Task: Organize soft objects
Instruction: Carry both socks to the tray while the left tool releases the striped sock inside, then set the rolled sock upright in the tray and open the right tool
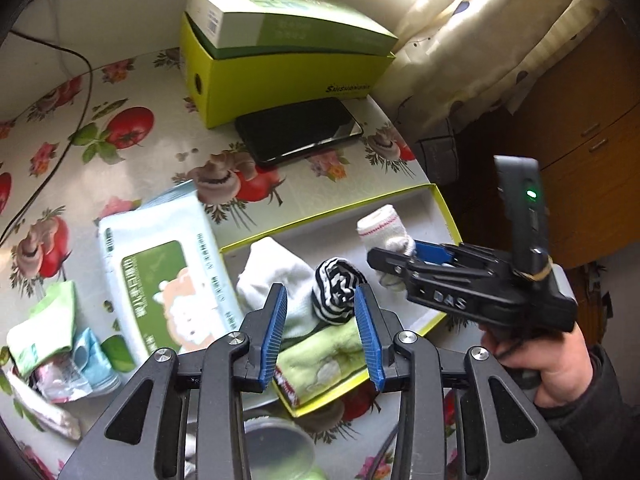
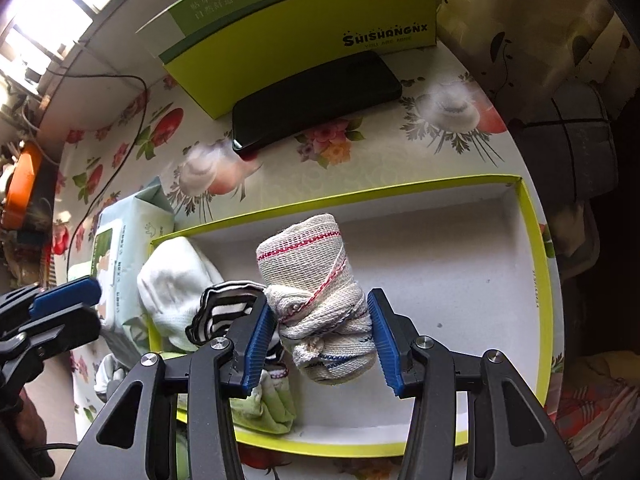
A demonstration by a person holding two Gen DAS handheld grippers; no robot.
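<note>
The right hand-held gripper [image 2: 320, 336] grasps a rolled cream cloth with red stitching [image 2: 310, 280], both blue pads pressed on its lower, bunched end. The roll hangs over the shallow yellow-edged tray [image 2: 536, 264], its long axis running away from the fingers toward the tray's far wall, tilted slightly left. Bare white tray floor lies straight below and to the right of it; that open stretch is, I judge, where the roll goes, so the coming move is mostly a drop downward.

The left hand-held gripper [image 1: 322, 316] is released, its pads standing apart above the striped black-and-white roll [image 1: 338, 284], which lies in the tray touching a white sock [image 1: 276, 276], with a green towel [image 1: 320, 360] just in front. No pad presses the striped roll.

The right hand is plainly the nearer one to the empty part of the tray. A pack of wipes [image 1: 168, 276] lies on the tabletop [image 1: 132, 92] just beside the tray's left end
</note>
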